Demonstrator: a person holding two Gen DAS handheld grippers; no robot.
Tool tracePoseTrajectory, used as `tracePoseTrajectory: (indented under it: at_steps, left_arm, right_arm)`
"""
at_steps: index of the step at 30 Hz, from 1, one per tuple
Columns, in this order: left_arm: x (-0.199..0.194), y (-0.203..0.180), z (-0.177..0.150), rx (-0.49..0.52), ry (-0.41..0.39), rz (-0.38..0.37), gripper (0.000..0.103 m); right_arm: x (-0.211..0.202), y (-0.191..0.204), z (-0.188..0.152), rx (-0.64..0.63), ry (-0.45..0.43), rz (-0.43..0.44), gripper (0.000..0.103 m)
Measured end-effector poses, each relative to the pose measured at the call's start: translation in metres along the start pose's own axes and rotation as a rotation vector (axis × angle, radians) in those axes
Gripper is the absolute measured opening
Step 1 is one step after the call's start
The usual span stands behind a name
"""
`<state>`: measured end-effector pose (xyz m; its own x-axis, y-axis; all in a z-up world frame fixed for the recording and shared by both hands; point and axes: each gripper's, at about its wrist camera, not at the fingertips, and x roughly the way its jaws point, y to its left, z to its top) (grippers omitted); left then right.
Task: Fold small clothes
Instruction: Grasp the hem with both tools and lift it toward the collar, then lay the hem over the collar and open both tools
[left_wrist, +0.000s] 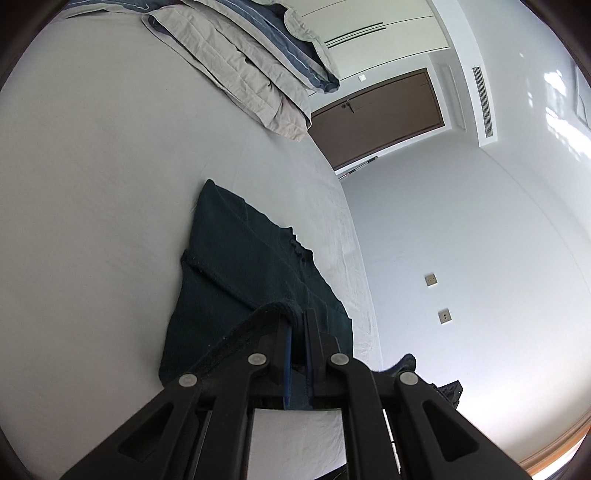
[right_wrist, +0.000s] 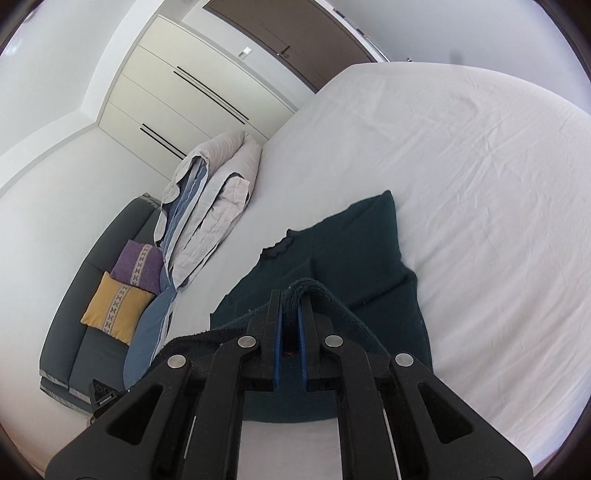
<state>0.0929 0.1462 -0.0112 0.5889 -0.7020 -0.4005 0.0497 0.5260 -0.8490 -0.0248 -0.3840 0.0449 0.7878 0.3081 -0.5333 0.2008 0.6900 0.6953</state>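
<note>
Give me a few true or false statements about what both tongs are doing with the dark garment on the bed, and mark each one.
1. The left tongs are shut on the dark green sweater. True.
2. The right tongs hang open, holding nothing. False: they pinch the sweater's edge.
3. The sweater lies on a white bed sheet. True.
4. The folded duvet covers the sweater. False: it lies apart, nearer the wardrobe.

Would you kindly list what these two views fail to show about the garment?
- Left wrist view: the left hand-held gripper and its linkage cover the garment's near hem.
- Right wrist view: the right hand-held gripper hides the near edge.
- Both views: garment type unclear; underside hidden against the bed.
</note>
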Motion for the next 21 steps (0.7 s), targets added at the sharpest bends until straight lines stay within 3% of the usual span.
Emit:
tracePoseTrajectory:
  at_steps: [9, 21]
  left_arm:
    - [0.067, -0.006, 0.065, -0.003, -0.008, 0.015, 0.006]
    - [0.154, 0.022, 0.135, -0.08, 0.013, 0.092, 0.006]
  right_arm:
    - [0.077, 0.0, 0.059, -0.021, -0.021, -0.063, 0.006]
    - [0.205, -0.031, 0.12, 0.03, 0.013, -0.153, 0.006]
